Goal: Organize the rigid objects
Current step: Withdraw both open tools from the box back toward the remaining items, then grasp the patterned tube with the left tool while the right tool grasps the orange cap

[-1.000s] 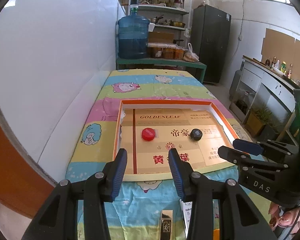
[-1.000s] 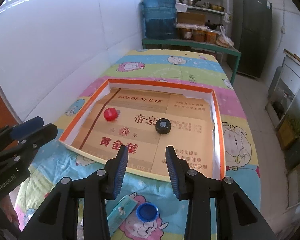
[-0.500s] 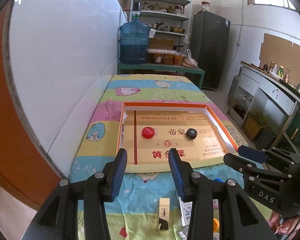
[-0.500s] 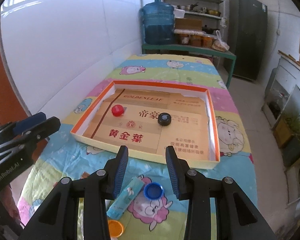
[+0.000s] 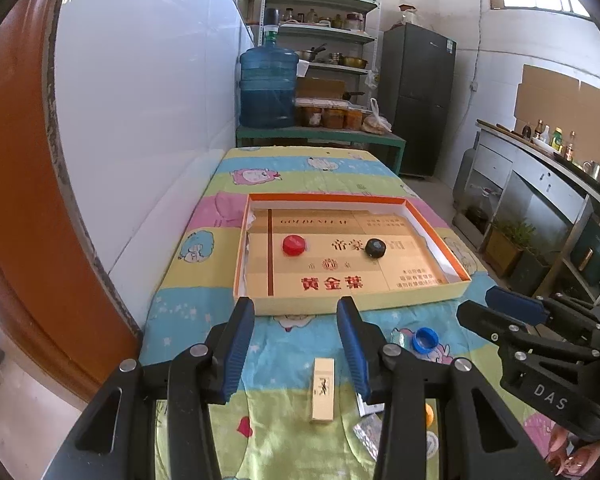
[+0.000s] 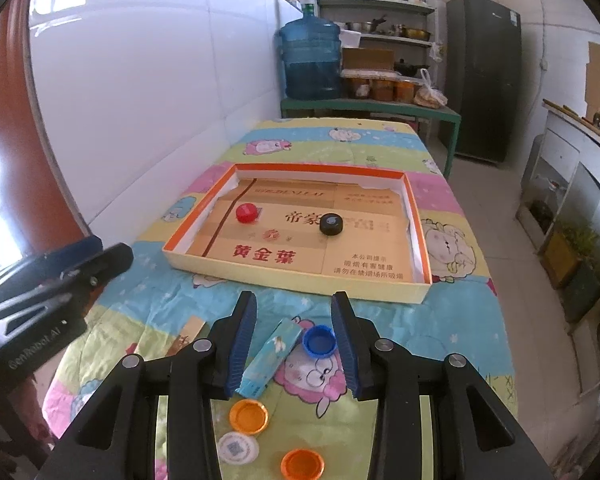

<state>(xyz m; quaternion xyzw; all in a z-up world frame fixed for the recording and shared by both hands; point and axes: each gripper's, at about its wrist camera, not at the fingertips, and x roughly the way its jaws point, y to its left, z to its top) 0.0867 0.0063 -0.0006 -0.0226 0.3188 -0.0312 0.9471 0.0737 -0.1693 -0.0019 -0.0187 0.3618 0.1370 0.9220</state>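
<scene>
Left gripper (image 5: 296,338) hovers with jaws wide and empty above a small gold box (image 5: 323,390) on the quilted desk (image 5: 188,312). Ahead, the tray (image 5: 352,300) holds a red cap (image 5: 293,245) and a black cap (image 5: 375,248). Right gripper (image 6: 294,334) is likewise wide and empty, framing a teal box (image 6: 270,356) and a blue cap (image 6: 318,341). These items look light, stiff and smooth; grip across the narrow sides or rims. Only the right view shows two orange caps (image 6: 248,416) and a white disc (image 6: 237,447) whole

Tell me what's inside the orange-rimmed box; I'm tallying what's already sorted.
Inside the orange-rimmed box lie a red cap and a black cap, apart, on printed cardboard sheets. Whatever is under those sheets is covered.
</scene>
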